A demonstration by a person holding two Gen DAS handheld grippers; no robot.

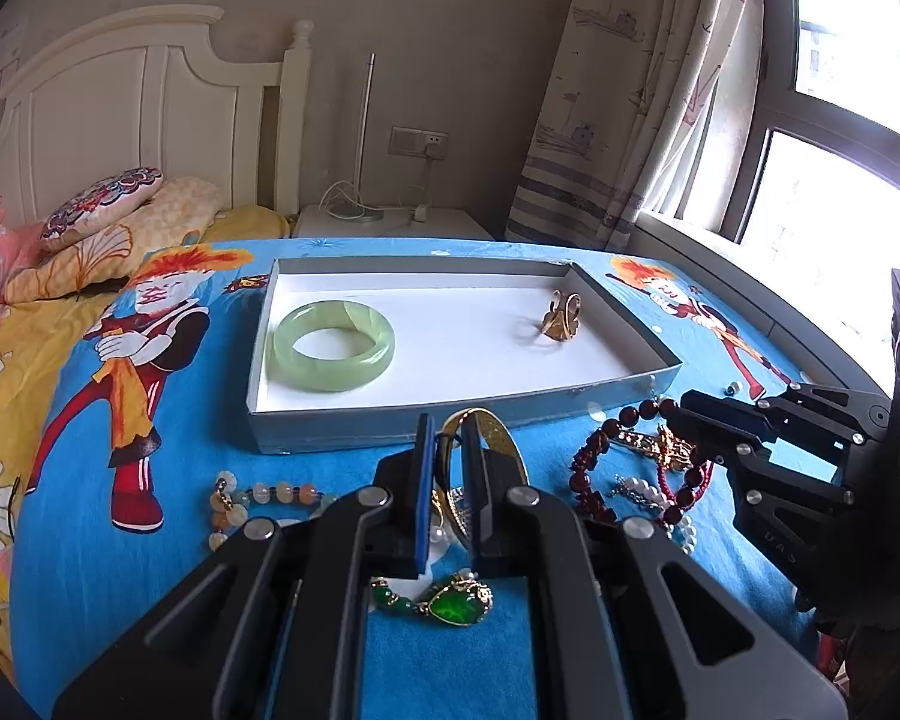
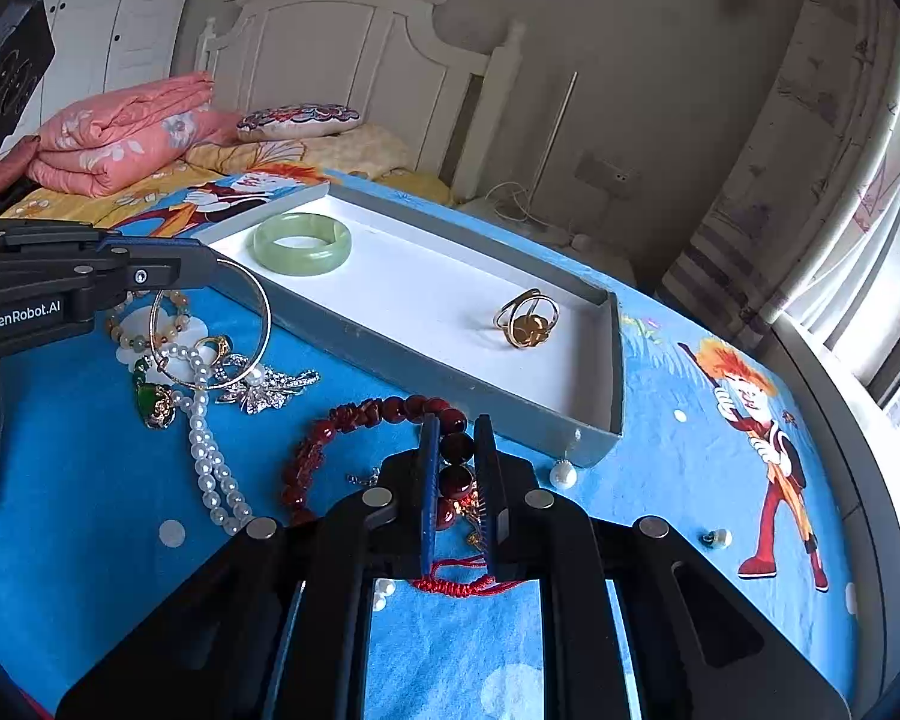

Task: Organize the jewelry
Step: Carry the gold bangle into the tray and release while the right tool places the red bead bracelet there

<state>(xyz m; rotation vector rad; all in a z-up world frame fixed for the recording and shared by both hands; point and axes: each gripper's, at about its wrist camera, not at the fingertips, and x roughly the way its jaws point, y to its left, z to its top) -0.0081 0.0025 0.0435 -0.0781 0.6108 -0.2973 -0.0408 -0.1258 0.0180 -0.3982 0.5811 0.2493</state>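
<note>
A shallow grey box with a white floor [image 1: 468, 426] [image 2: 426, 372] lies on the blue cartoon bedsheet. In it lie a pale green jade bangle [image 1: 333, 344] [image 2: 302, 243] and a gold ring [image 1: 561, 315] [image 2: 527, 318]. My left gripper [image 1: 447, 438] [image 2: 210, 267] is shut on a thin gold bangle [image 1: 498, 438] [image 2: 252, 354], held just in front of the box's near wall. My right gripper [image 2: 456, 450] [image 1: 687, 420] is shut on a dark red bead bracelet [image 2: 354, 426] [image 1: 594, 456] that still lies on the sheet.
Loose jewelry lies before the box: a pearl strand [image 2: 210, 456], a green pendant [image 1: 459, 603] [image 2: 153, 405], a silver brooch [image 2: 270, 387], a pastel bead bracelet [image 1: 258, 495], a single pearl [image 2: 564, 474], a small stud [image 2: 714, 538]. Pillows and a folded pink quilt [image 2: 120, 132] lie behind.
</note>
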